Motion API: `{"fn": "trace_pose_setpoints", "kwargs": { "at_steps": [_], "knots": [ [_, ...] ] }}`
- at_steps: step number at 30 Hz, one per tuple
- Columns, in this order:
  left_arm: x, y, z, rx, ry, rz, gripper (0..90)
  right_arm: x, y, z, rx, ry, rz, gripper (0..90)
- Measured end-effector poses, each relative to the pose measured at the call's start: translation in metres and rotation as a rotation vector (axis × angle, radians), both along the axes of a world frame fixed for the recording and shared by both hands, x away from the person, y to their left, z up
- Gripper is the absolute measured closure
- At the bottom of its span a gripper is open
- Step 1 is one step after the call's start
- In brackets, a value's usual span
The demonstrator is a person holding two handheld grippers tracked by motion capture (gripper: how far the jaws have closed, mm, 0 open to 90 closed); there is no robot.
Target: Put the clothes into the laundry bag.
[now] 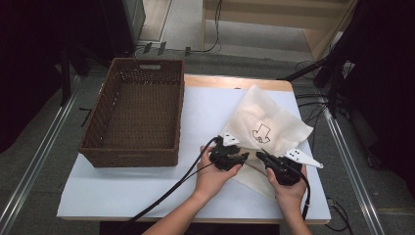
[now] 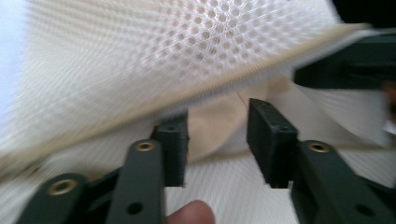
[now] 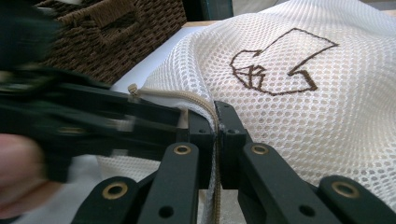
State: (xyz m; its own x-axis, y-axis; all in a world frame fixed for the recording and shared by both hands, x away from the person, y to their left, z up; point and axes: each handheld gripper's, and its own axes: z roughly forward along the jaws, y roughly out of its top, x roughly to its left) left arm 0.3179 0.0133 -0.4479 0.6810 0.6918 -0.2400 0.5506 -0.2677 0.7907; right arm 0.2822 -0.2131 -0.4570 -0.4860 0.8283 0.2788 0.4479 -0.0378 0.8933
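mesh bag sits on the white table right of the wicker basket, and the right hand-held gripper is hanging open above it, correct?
Not quite. The right hand-held gripper is not open above the mesh bag: the right gripper view shows its jaws shut on the bag's zipper edge. The rest holds: the high view shows the bag on the white table, right of the wicker basket.

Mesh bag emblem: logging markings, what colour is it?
Dark brown outline on the white mesh bag, emblem clearest in the right gripper view.

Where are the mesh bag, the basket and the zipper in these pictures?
mesh bag (image 1: 274,122): high view, on its pale cloth beside the printed mark.
basket (image 1: 133,157): high view, on its near woven wall.
zipper (image 3: 187,96): right gripper view, on the beige strip along the bag's edge.
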Motion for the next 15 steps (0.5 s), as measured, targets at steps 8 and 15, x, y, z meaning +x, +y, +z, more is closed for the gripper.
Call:
{"fn": "trace_pose_setpoints", "kwargs": {
  "at_steps": [8, 15],
  "knots": [
    [-0.018, 0.032, 0.0, 0.134, -0.1, 0.145, 39.4, 0.0, -0.003, 0.001, -0.001, -0.002, -0.008, 88.4],
    [-0.012, 0.032, -0.023, 0.213, -0.029, 0.185, 33.4, -0.002, -0.002, 0.0, -0.019, 0.0, 0.001, 88.4]
  ]
}}
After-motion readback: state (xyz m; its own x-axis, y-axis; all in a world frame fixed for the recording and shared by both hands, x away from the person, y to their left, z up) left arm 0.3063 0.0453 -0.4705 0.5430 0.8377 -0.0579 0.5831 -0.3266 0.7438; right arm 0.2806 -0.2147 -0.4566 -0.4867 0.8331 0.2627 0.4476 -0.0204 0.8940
